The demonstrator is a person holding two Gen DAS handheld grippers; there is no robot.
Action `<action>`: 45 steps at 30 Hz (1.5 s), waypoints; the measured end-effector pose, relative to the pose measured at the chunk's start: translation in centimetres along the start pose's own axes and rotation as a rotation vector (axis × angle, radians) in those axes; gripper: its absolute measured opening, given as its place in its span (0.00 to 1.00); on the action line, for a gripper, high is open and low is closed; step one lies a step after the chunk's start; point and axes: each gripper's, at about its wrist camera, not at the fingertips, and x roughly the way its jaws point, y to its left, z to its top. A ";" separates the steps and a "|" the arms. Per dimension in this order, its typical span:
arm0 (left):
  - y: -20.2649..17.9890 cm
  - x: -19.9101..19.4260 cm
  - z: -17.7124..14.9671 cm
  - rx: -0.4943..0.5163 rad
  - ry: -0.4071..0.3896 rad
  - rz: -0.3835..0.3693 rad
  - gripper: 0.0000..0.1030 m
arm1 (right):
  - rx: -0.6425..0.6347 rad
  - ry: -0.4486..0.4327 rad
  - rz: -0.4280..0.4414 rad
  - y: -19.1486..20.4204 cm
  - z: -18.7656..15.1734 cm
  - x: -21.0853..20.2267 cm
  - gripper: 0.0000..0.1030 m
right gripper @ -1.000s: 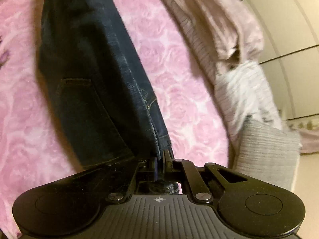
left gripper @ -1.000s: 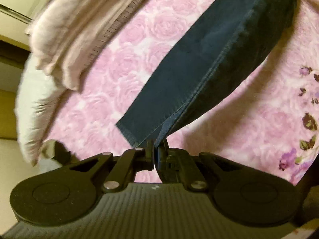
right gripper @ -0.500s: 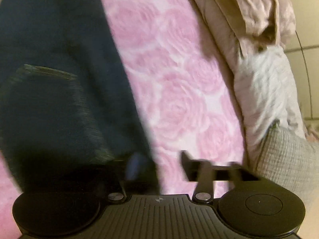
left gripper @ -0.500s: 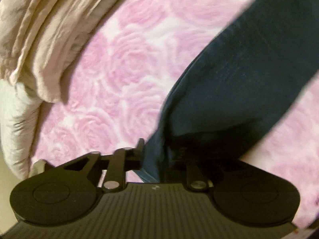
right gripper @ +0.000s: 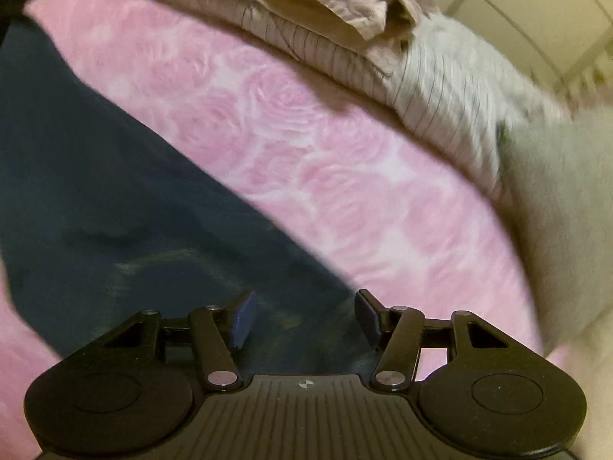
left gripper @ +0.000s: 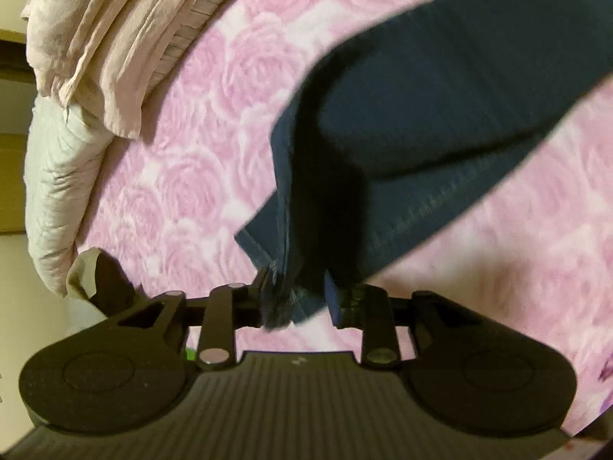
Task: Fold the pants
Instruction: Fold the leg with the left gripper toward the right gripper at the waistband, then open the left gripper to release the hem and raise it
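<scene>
**Pants let down onto the rose-patterned cover**

The dark blue pants (left gripper: 440, 107) are seen spread across the pink rose-print bedcover (left gripper: 214, 161), running from the fingers of the left gripper (left gripper: 297, 301) toward 1 o'clock in the left wrist view. The hem is caught between the jaws, which are opening; the cloth lies against the left-hand finger, while a gap is seen at the blue pad (left gripper: 331, 299) of the other.

In the right wrist view the right gripper (right gripper: 304, 320) is held spread, its pads clear of the denim beneath, which extends toward 10 o'clock. Crumpled beige bedding (right gripper: 299, 4) is piled at 12 o'clock, and a grey cushion (right gripper: 563, 207) lies at 3 o'clock.
</scene>
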 end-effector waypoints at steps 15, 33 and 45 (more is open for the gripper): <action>4.7 4.0 -7.4 -0.142 -0.279 -0.059 0.39 | 0.087 0.011 0.063 20.8 6.1 -4.4 0.52; 17.4 9.7 -9.2 -0.303 -0.352 -0.568 0.09 | 0.087 0.030 0.058 36.3 15.1 -3.0 0.52; 12.6 12.4 -8.9 -0.194 -0.330 -0.415 0.10 | 0.205 0.127 0.059 35.5 12.0 -2.7 0.52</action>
